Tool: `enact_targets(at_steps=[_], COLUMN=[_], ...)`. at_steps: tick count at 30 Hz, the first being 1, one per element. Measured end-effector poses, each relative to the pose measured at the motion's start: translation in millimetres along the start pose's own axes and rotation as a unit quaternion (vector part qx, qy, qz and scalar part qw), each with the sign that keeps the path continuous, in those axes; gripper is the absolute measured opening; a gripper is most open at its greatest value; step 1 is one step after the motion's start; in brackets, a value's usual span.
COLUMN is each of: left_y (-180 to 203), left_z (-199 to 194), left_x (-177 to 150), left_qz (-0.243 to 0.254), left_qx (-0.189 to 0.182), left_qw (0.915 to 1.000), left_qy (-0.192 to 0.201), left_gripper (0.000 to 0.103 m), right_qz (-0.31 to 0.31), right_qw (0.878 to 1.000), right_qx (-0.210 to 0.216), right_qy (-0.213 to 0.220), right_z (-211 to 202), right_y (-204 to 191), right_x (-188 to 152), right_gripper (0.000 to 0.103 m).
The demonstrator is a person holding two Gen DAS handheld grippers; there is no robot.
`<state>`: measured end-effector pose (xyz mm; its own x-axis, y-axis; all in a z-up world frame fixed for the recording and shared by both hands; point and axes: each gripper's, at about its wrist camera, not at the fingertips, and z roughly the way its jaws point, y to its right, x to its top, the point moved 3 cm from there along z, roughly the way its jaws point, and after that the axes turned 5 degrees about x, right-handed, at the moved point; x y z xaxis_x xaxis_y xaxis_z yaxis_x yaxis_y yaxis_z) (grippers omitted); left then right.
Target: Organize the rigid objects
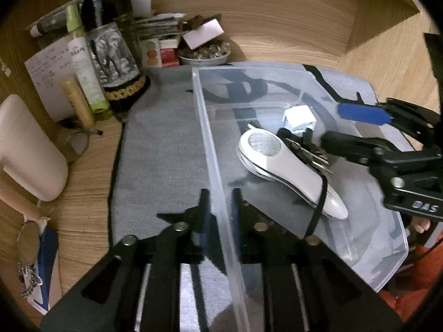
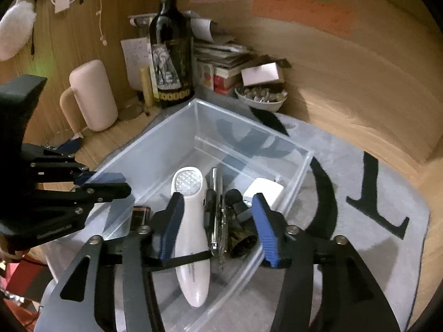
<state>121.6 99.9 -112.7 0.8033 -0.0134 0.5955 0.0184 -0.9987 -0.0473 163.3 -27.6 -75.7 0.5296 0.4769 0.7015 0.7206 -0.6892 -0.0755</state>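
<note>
**A:** Grey mat under everything, then the clear bin standing on it. What is the job right now?

**B:** I'd judge it is leaving the white hand lamp in the bin. It lies flat on the bin floor. The right gripper hangs over it with its jaws apart, and neither pad presses on it.

**A:** And the left gripper?

**B:** It straddles the bin's near wall, one finger outside and one inside. I cannot tell whether the pads actually pinch the wall. If they do, keep that hold to steady the bin.

**A:** How should the right one come away?

**B:** Straight up and back along its own line. The lamp's black strap crosses the tail and runs under one finger, so a sideways pull could snag it and drag the lamp.

**A:** Which way does the lamp point?

**B:** In the right wrist view the long axis runs almost in line with the right gripper. The round lens is at the far end, toward the bin's far corner, and the narrow tail is nearest the camera.

**A:** Anything smaller nearby?

**B:** A metal multi-tool lies just beside the lamp, roughly parallel to it. A small white cube sits a little further over.
</note>
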Motion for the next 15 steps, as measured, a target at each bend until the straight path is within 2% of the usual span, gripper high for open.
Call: enact_targets(at_steps=[2, 6, 7, 9, 11, 15], left_y=[-3, -6, -5, -3, 1, 12], left_z=[-5, -19, -23, -34, -44, -69], left_x=[2, 8, 9, 11, 12, 11], left_qz=[-0.005, -0.008, -0.009, -0.009, -0.007, -0.006], left_qx=[0.004, 0.008, 0.008, 0.007, 0.009, 0.022], left_qw=[0.9999, 0.9995, 0.9993, 0.9986, 0.9975, 0.9920], left_qy=[0.008, 0.029, 0.034, 0.052, 0.070, 0.124], left_gripper=[0.035, 0.045, 0.050, 0.055, 0.059, 0.075], right_qz=[0.002, 0.008, 0.010, 0.012, 0.016, 0.022], right_qw=[1.000, 1.000, 1.000, 0.999, 0.998, 0.995], right_qx=[-0.004, -0.006, -0.010, -0.014, -0.024, -0.038], right_qy=[0.009, 0.023, 0.028, 0.035, 0.052, 0.084], right_z=[-8, -23, -28, -35, -46, -71], right_y=[1, 4, 5, 6, 8, 11], right_x=[1, 1, 0, 0, -2, -6], right_gripper=[0.053, 0.054, 0.055, 0.061, 0.074, 0.081])
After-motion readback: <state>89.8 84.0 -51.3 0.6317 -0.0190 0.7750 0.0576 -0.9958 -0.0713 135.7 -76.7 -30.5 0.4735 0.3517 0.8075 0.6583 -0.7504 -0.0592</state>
